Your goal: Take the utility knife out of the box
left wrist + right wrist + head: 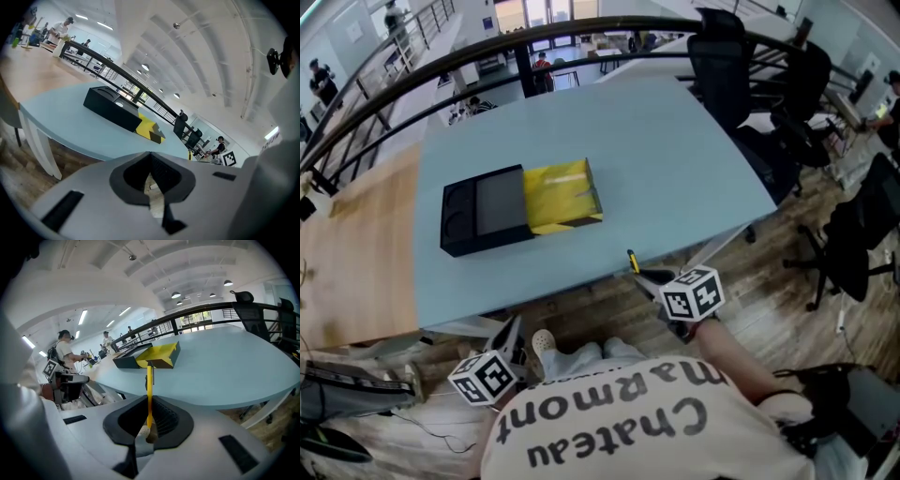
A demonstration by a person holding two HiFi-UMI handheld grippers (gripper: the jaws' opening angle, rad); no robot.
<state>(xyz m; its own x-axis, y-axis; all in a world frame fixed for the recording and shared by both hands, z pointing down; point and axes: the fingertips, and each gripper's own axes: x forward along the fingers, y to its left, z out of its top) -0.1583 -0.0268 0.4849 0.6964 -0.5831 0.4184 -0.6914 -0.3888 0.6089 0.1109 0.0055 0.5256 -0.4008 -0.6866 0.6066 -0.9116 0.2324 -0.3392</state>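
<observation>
The box lies on the light blue table: a black inner tray slid out to the left of its yellow and black sleeve. My right gripper hovers at the table's near edge, shut on the yellow utility knife, which points toward the box. In the right gripper view the knife stands up between the jaws, with the sleeve beyond it. My left gripper hangs below the table's near edge at the left, shut with nothing in it. The left gripper view shows the tray from the side.
A wooden tabletop adjoins the blue table on the left. Black office chairs stand at the far right, another to the right. A dark railing runs behind the table. White table legs stand near my left gripper.
</observation>
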